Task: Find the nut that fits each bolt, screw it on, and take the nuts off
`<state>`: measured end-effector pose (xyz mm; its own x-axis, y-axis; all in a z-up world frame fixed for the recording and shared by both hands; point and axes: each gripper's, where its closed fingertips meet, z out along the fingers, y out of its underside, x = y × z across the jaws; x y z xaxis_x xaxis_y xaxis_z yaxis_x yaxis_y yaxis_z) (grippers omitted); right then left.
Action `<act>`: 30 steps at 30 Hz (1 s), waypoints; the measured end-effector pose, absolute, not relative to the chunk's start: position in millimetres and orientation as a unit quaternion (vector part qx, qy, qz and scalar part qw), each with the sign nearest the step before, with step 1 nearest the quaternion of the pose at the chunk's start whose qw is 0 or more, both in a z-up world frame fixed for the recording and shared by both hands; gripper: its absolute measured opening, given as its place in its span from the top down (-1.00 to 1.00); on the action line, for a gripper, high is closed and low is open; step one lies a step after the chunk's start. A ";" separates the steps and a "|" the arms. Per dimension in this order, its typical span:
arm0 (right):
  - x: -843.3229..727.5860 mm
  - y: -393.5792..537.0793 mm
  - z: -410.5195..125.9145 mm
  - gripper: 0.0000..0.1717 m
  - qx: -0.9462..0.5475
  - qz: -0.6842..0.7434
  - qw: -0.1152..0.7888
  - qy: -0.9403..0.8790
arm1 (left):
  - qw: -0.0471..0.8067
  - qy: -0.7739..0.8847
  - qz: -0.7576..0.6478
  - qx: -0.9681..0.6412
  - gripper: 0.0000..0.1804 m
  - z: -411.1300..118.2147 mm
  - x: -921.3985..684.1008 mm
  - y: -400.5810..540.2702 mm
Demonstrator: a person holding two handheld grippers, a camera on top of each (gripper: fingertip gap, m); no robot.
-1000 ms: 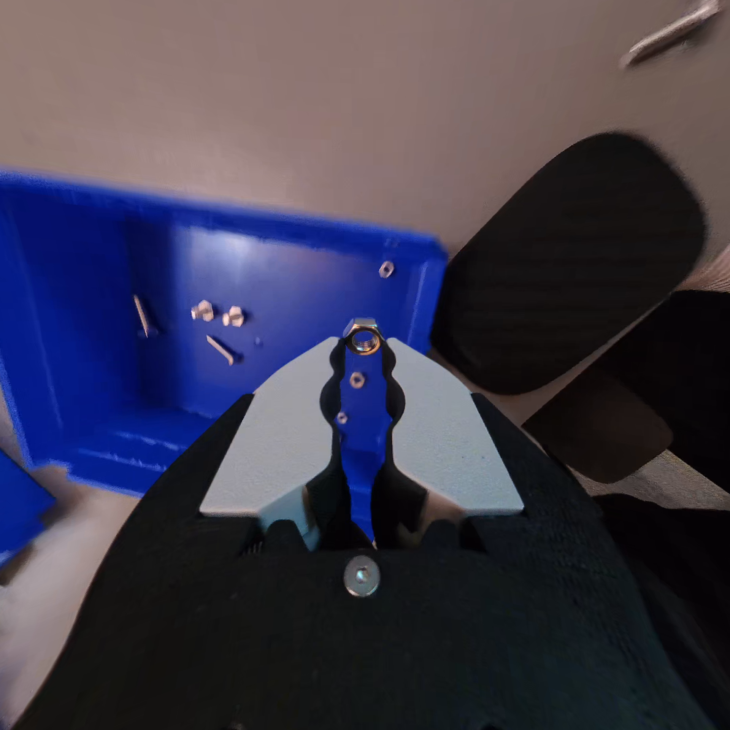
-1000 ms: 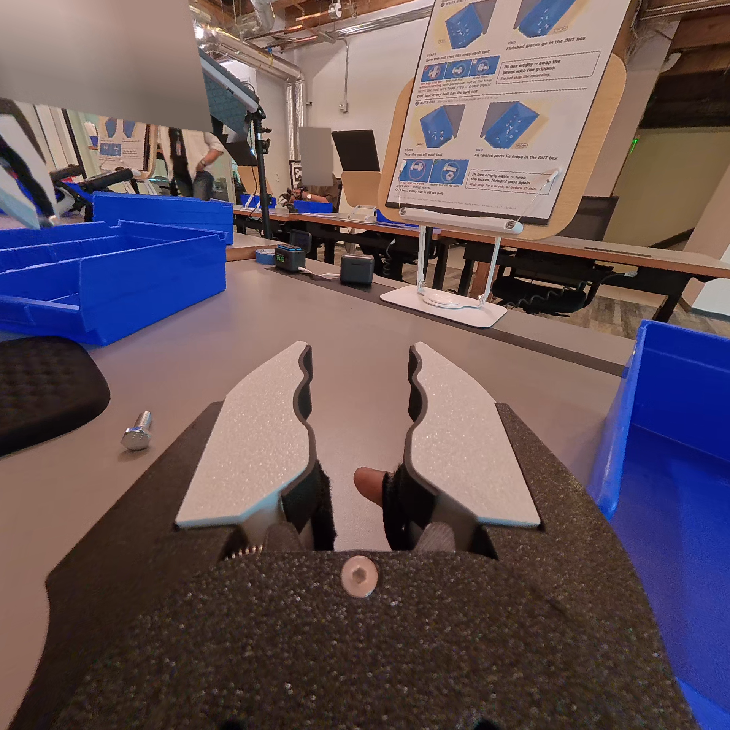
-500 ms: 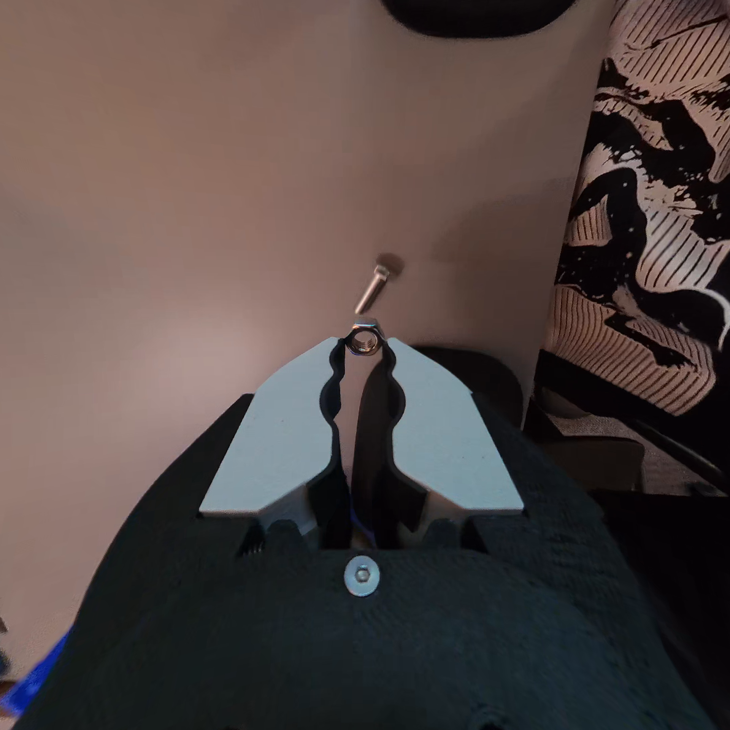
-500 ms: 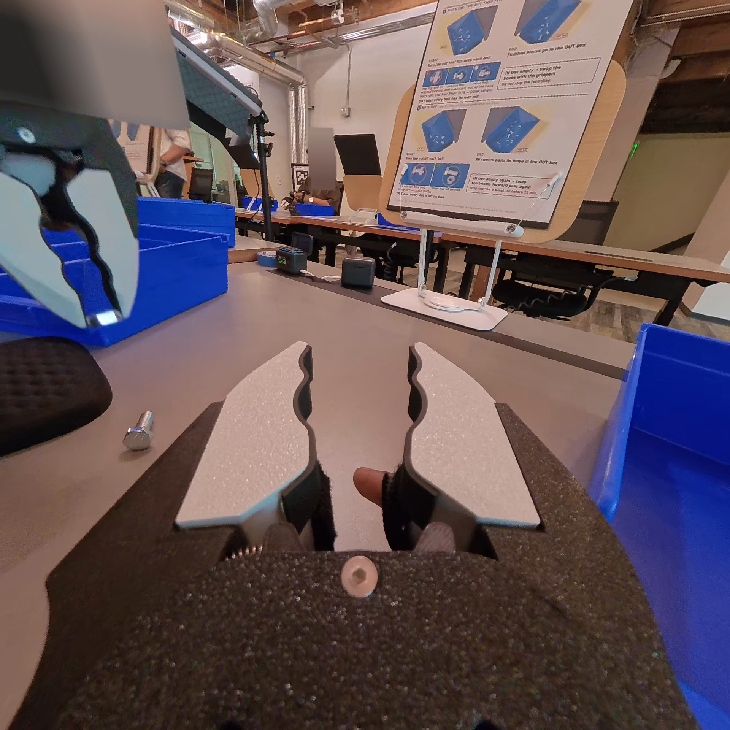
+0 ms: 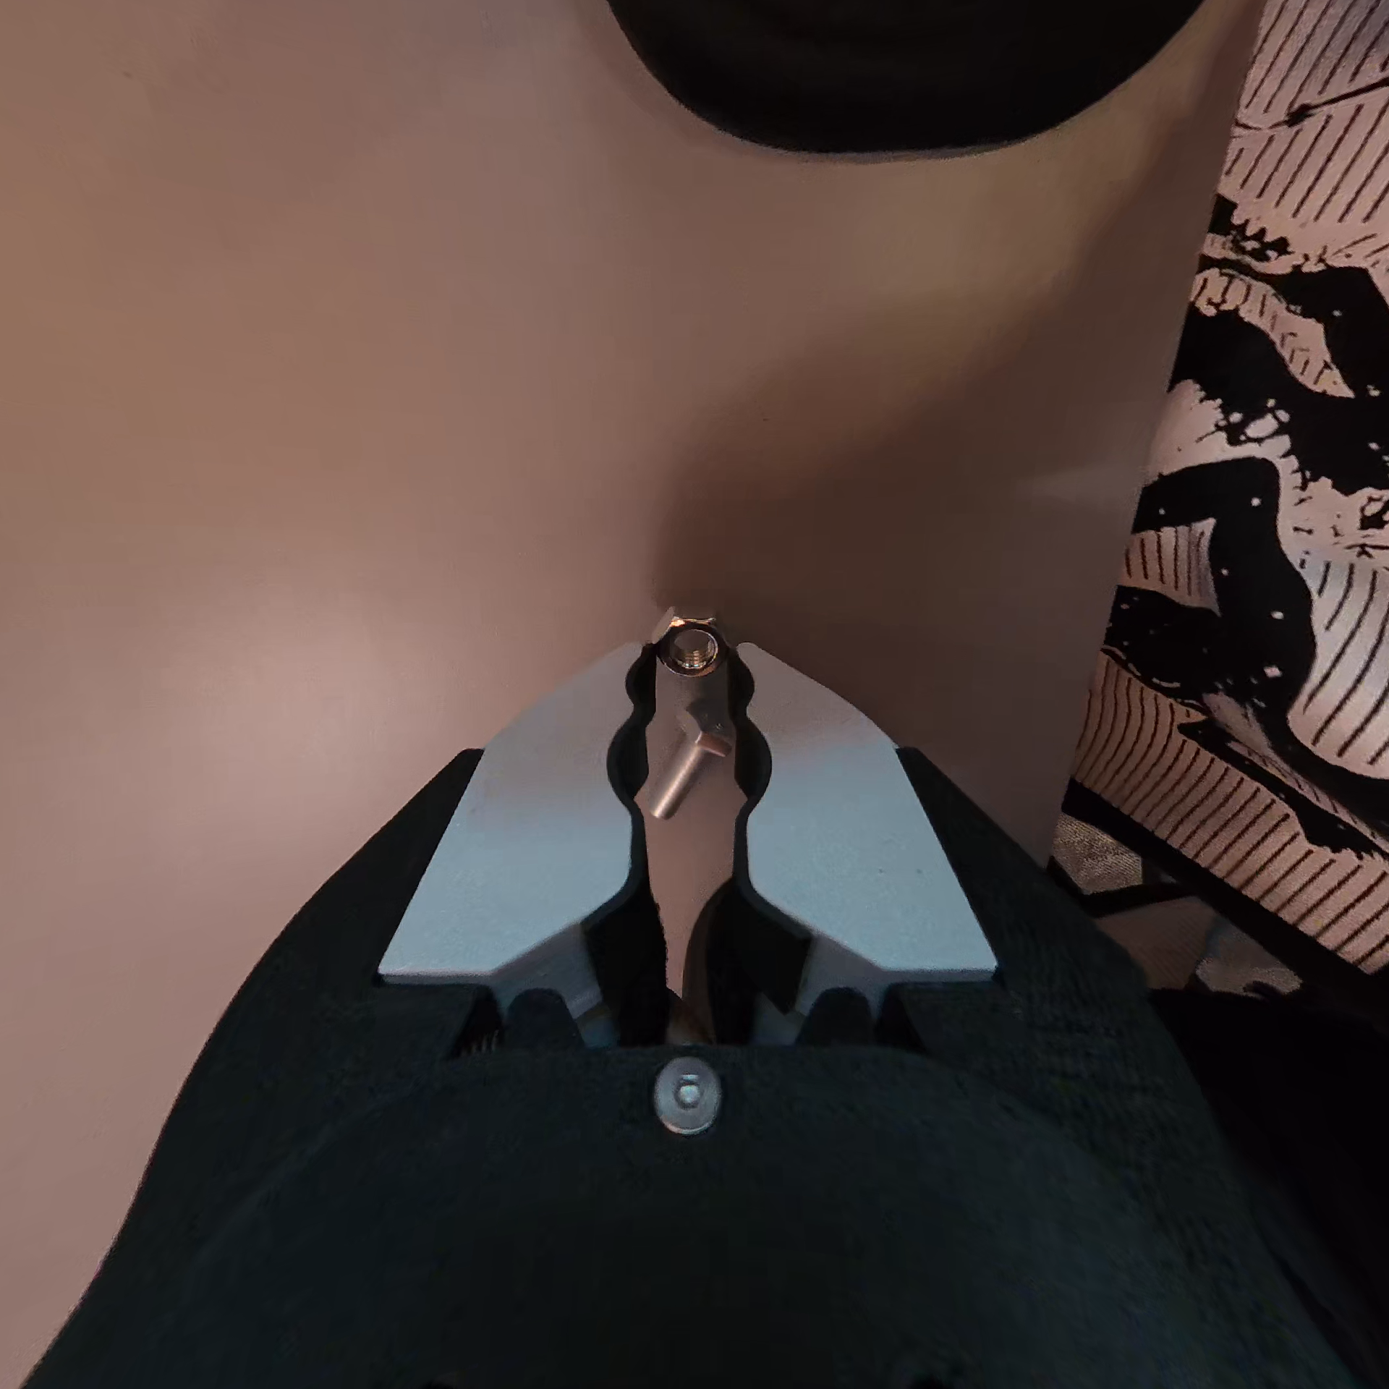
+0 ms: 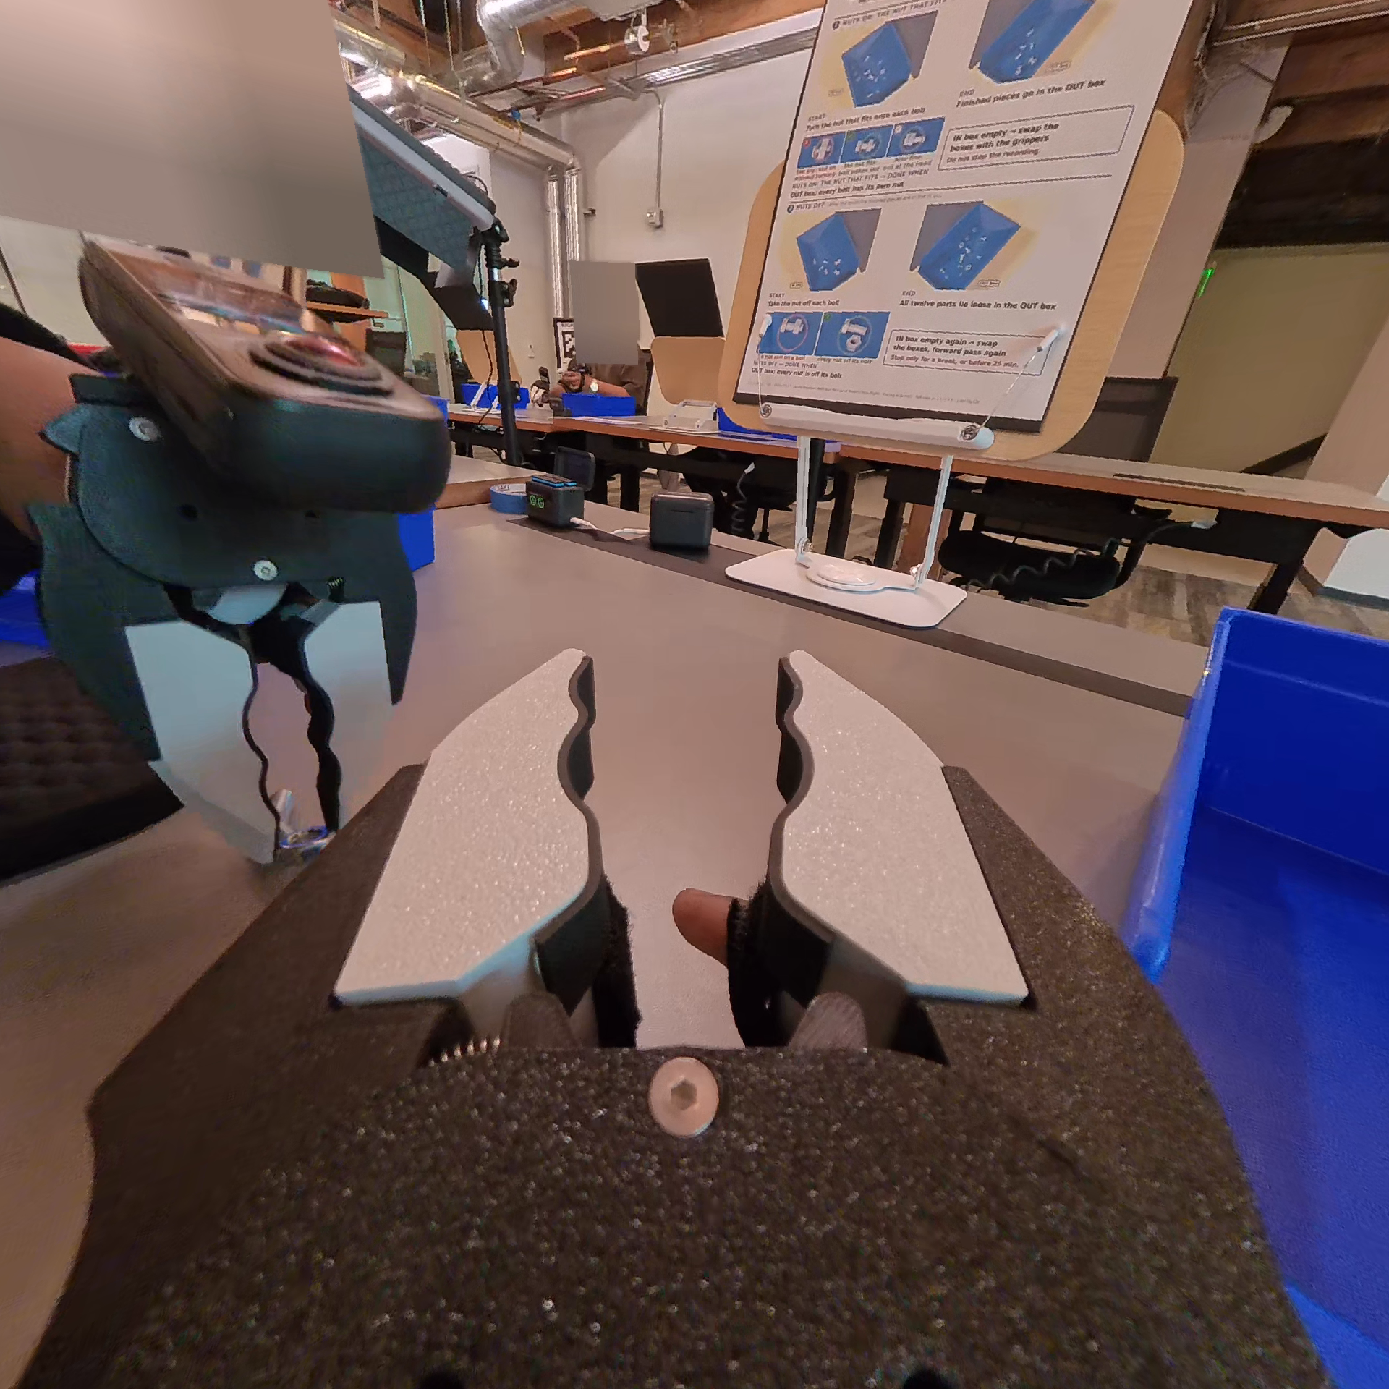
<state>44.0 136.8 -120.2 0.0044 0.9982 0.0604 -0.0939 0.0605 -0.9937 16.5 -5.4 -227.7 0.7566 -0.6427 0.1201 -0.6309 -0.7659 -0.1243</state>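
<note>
The grey table carries a bolt, a black mat, a blue bin, a white stand, two small chargers and blue tape.

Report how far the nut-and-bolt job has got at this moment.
Done: a silver nut has been picked up and sits pinched at the tips of the left gripper. In hand: that gripper hangs low over the bolt lying loose on the grey table. Left: the right gripper is open with nothing in its fingers, the bolt is not yet picked up, and no nut is threaded on.
</note>
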 end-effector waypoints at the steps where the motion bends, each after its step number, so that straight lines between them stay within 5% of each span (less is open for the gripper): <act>1: 44.0 137.0 -120.4 0.46 -0.461 0.508 0.538 -0.490 | 0.038 0.339 -0.076 -0.937 0.80 -230.2 17.1 -4.6; 17: 42.9 138.0 -121.8 0.46 -0.466 0.506 0.535 -0.490 | 0.088 0.305 -0.096 -0.943 0.69 -232.0 19.8 -2.4; 20: 41.9 137.7 -122.8 0.46 -0.468 0.504 0.533 -0.493 | 0.223 0.241 -0.119 -0.937 0.67 -209.4 16.8 13.6; 26: 35.3 127.6 -129.5 0.44 -0.460 0.484 0.518 -0.534 | 0.629 0.021 -0.183 -0.755 0.62 -118.0 -27.7 20.2; 30: 21.1 106.3 -149.1 0.42 -0.464 0.442 0.458 -0.616 | 0.741 -0.059 -0.149 -0.652 0.51 -101.2 -56.3 -11.9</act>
<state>21.1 106.3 -149.1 -0.1494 0.9767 0.1539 0.1658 0.1782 -0.9699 -56.3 -11.9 -101.2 0.9485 -0.1446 0.2819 0.2978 0.1039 -0.9489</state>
